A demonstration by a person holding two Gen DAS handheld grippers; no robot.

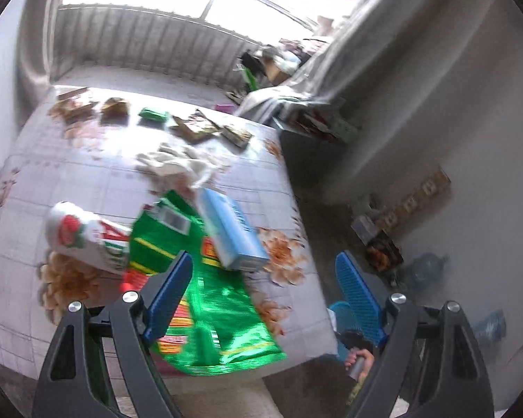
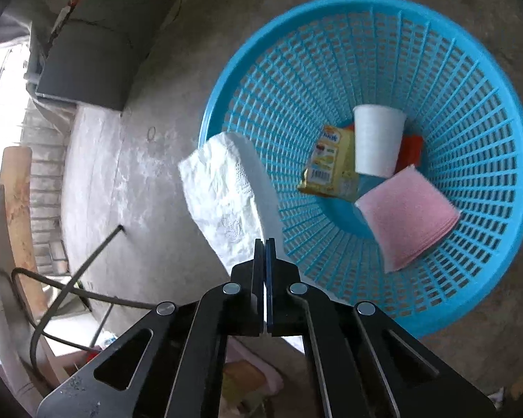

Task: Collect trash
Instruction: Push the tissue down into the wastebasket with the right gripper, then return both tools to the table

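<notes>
While the right gripper (image 2: 265,244) pinches the white tissue (image 2: 223,205) at the basket's (image 2: 470,271) left rim, carry it right before releasing; left gripper (image 1: 265,278) gapes empty above the bench (image 1: 87,181)

Ahead of my left gripper (image 1: 265,264), whose pads are blue on black arms, I see a shiny green bag (image 1: 205,299) with red and yellow bands, a pale blue box (image 1: 232,233) lying on it, and left of the jaws a white carton (image 1: 87,237) with red print. The tablecloth (image 1: 69,174) is pale, gridded, with orange-brown flowers. Beyond my right gripper (image 2: 265,244), black too, the basket (image 2: 470,69) is turquoise lattice; in it I see a white cup (image 2: 374,139), yellow wrapper (image 2: 331,163) and pink pad (image 2: 406,216). Left of the jaws sits a white embossed napkin (image 2: 219,191).
</notes>
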